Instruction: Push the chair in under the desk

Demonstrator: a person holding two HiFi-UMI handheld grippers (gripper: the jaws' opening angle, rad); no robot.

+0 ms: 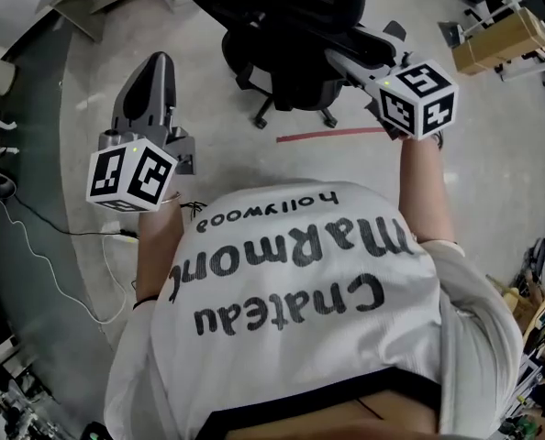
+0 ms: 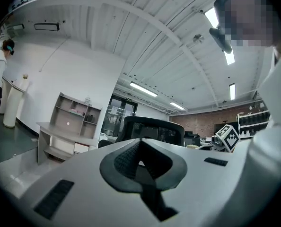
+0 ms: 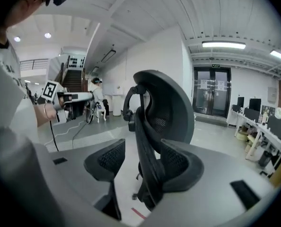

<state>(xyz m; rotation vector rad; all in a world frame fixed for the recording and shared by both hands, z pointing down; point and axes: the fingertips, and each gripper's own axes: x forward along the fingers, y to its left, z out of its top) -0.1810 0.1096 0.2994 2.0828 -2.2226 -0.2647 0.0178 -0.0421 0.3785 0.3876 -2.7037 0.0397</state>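
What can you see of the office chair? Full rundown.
The chair is black, with a curved mesh-looking back on a hard frame, a seat and a star base on casters. It stands upright on the grey floor, beside a red tape line. The right claw is open with the backrest's side edge between its jaws. One pad is clear of it; contact on the other I cannot tell.
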